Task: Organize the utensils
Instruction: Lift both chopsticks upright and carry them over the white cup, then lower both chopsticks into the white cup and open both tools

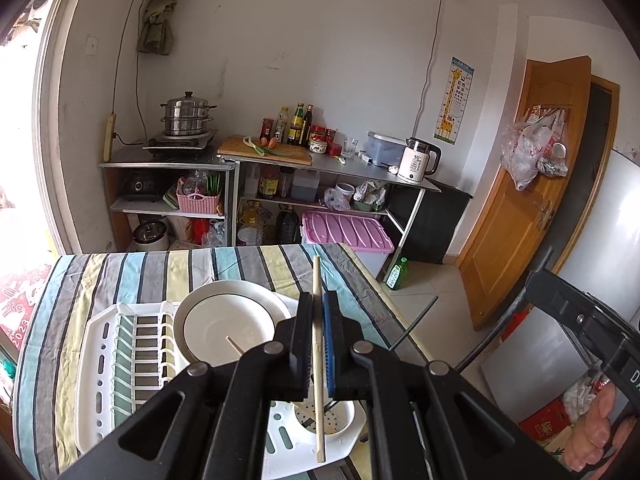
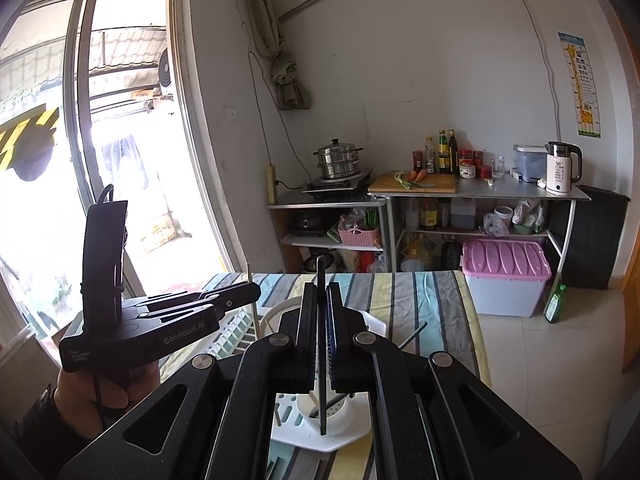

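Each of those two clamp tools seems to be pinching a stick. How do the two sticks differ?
The left gripper is shut on a pale wooden chopstick; the right gripper is shut on a black chopstick. The pale wooden chopstick leans slightly in the left wrist view, while the black chopstick stands nearly straight in the right wrist view. Both are thin, held near mid-length, and hang above the white perforated utensil cup of the drying rack.

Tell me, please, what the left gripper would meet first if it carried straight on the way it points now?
Probably the white plate leaning in the dish rack, or the striped tablecloth just beyond; depth is unclear. The left gripper is shut on a wooden chopstick.
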